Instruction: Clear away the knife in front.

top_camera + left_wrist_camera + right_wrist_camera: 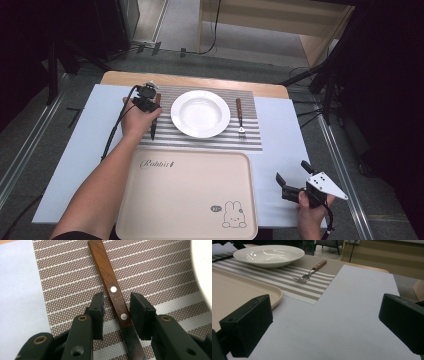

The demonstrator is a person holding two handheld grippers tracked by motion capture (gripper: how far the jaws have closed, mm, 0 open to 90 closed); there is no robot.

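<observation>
"Rabbit" is read in script lettering near the far left corner of the beige tray [185, 200]. A small dark oval label beside the rabbit drawing [234, 216] cannot be read.

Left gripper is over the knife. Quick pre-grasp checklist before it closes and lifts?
1. Knife between the fingers of the left gripper: ok, the wooden handle lies in the gap near the lower rivet.
2. Pads pressing on the handle: not ok, a gap shows on both sides.
3. Handle centred: ok, roughly, though the knife runs at a slant to the fingers.
4. Plate clear of the lift path: ok, it sits beside the knife, apart from it.
5. Tray free to receive: ok, nothing lies on it.
6. Right gripper out of the way: ok, open at the near right corner, far from the fork.
</observation>
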